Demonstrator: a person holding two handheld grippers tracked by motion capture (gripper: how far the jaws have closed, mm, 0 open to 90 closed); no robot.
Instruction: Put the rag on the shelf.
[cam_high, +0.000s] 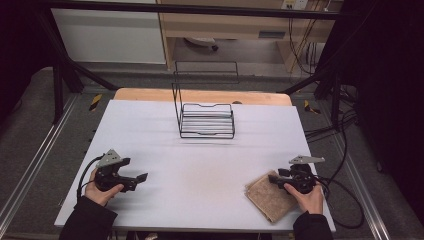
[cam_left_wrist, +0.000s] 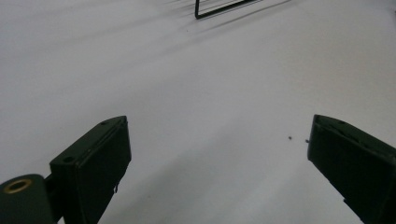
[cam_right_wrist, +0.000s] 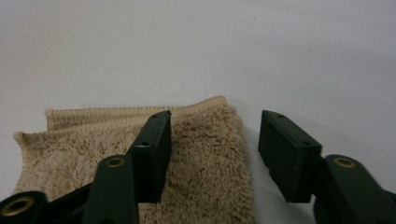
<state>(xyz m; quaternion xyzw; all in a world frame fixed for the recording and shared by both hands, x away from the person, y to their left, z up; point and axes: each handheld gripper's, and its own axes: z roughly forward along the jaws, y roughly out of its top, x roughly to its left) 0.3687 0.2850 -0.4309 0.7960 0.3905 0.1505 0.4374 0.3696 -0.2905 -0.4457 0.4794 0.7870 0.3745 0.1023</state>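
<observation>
Now, towel (cam_right_wrist: 196, 154): under right gripper (cam_right_wrist: 215, 154), spread jaws straddling its edge (far nearer).
Left gripper (cam_left_wrist: 217, 140): spread, empty.

My table (cam_high: 165, 130) has a white top, with a strip of bare wood (cam_high: 150, 94) showing along its far edge. Beyond that edge the floor (cam_high: 250, 52) is grey. A white panel (cam_high: 107, 35) stands past the table's far left corner, and a light wooden desk (cam_high: 225, 22) past its far middle. Black frame bars (cam_high: 65, 67) flank the table, cables (cam_high: 345, 135) trail off its right side, and the room around it is dim.
</observation>
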